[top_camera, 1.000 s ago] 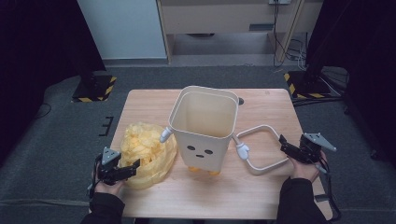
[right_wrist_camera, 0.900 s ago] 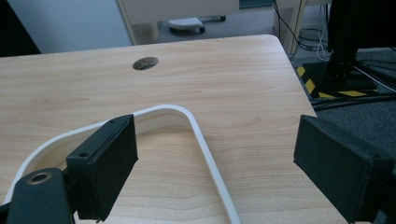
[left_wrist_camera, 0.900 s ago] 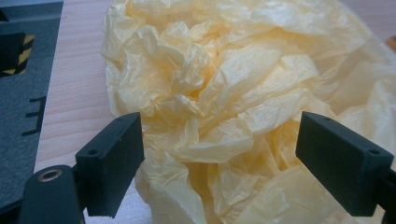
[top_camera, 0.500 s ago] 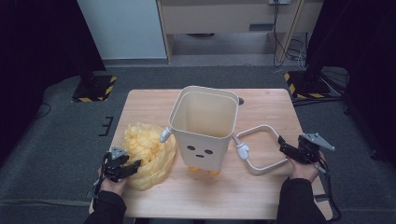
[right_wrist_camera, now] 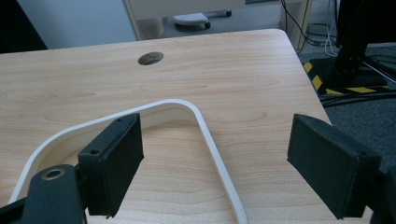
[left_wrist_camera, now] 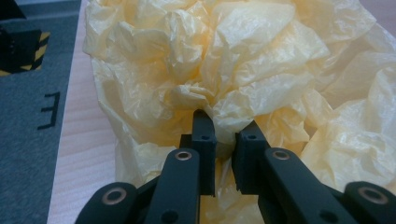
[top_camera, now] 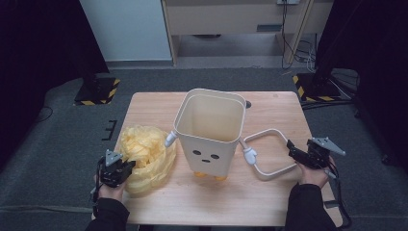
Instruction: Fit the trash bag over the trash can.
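High view has both forearms coming in from the bottom edge; the left claw [top_camera: 117,169] lies low at the near left of the counter [top_camera: 284,108], its jaws having just been closing and now pinching a fold of the crumpled yellow plastic bag [top_camera: 146,156]; in the left gripper view the film bunches between the pads; the right claw [top_camera: 300,155] rests at the near right, jaws spread, one to each side of the white handle loop [top_camera: 269,154] without touching it; between the hands stands a cream bin [top_camera: 211,130], upright and open-topped, with a dotted face; the bag lies just beside its left side; the counter is pale wood with a cable hole [right_wrist_camera: 150,57] towards the back; grey carpet surrounds it.
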A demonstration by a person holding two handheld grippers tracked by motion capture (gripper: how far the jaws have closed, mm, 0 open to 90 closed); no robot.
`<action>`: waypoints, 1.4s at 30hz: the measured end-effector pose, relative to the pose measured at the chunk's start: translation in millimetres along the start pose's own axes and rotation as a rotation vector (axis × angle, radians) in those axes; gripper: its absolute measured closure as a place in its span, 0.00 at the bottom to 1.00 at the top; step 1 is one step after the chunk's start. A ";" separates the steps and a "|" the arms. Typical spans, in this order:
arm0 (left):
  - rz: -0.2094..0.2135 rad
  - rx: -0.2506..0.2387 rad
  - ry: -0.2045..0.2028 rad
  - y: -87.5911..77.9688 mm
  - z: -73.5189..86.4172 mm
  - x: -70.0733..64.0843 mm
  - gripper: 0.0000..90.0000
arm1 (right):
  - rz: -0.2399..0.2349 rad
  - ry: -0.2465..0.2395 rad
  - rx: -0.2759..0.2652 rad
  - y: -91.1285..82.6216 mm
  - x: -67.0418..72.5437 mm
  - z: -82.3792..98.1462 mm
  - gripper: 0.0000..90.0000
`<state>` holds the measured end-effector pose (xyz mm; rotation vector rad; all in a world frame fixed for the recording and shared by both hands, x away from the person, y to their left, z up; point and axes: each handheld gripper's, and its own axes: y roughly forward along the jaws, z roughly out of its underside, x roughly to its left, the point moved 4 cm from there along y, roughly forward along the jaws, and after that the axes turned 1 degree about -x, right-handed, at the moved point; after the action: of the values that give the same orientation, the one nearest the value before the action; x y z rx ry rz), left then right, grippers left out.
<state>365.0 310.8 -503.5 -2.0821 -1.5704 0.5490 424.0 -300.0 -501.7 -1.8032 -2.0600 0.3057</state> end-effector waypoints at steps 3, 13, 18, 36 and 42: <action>0.007 -0.065 -0.030 -9.0 -6.0 1.3 0.90 | 0.000 0.002 -0.003 0.2 -0.1 -0.2 0.20; 0.001 -0.231 -0.120 -34.1 -23.0 10.8 0.90 | 0.000 -0.001 -0.001 0.5 -0.4 0.0 0.20; 0.003 -0.298 -0.143 -42.8 -31.9 11.7 0.90 | 0.003 -0.006 0.004 1.3 -0.5 0.5 0.20; 0.023 -0.592 -0.165 -92.1 -69.3 -0.1 0.90 | 0.003 -0.009 0.005 1.9 -0.3 1.8 0.21; 0.063 -0.645 -0.168 -104.8 -86.1 -10.1 0.90 | 0.004 -0.007 0.010 2.9 -1.0 2.8 0.21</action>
<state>330.5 314.4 -372.0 -2.6101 -1.9754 0.2552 425.5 -300.3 -505.5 -1.8039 -2.0563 0.3234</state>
